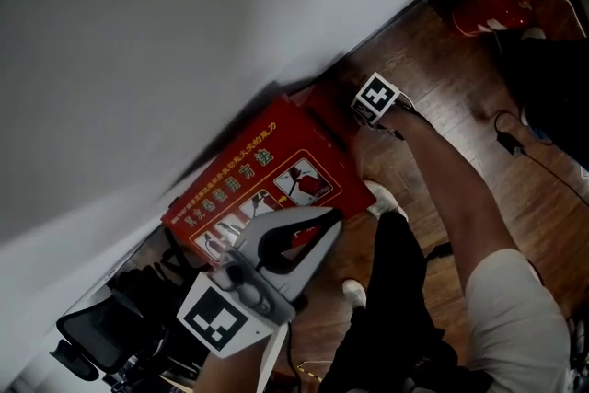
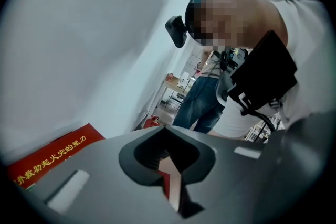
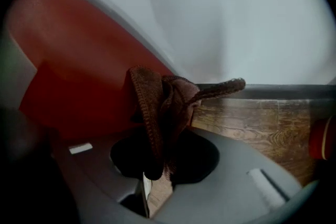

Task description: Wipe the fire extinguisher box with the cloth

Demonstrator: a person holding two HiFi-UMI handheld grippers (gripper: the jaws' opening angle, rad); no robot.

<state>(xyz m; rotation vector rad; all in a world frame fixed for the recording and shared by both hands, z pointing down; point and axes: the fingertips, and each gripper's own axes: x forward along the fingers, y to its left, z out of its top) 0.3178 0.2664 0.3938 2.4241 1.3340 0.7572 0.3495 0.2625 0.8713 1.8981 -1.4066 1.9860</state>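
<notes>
Brown cloth (image 3: 157,107) bunched and clamped in the right gripper (image 3: 160,168) — jaws closed down on the folds, one loose tail poking out sideways. Held at the far right end of the red box (image 1: 267,166), against it or just beside it; actual contact not clear from any view. Box low on the wood floor (image 1: 442,78), backed to the white wall (image 1: 184,14), printed face open to the head view. Left gripper (image 1: 322,225) hanging over the near left part of the box, jaws all but together, nothing between them.

Judged from here, several ways to spoil the wipe. Could lose the cloth on a hard drag along the panel — small bite in the jaws, most of the fabric free. Could scrape bare jaw on the printed face if tipped in too steeply, with little fabric ahead of the tips. Could catch the loose tail on the box edge or in the seam at the wall and tug the whole bunch out. Could shove the box along the floor, unbraced, with the left gripper idle above it. Could also miss most of the face by working only the far right end. Cable (image 1: 505,141) on the floor to the right of the arm (image 1: 460,198), a snag for a wide backswing.
</notes>
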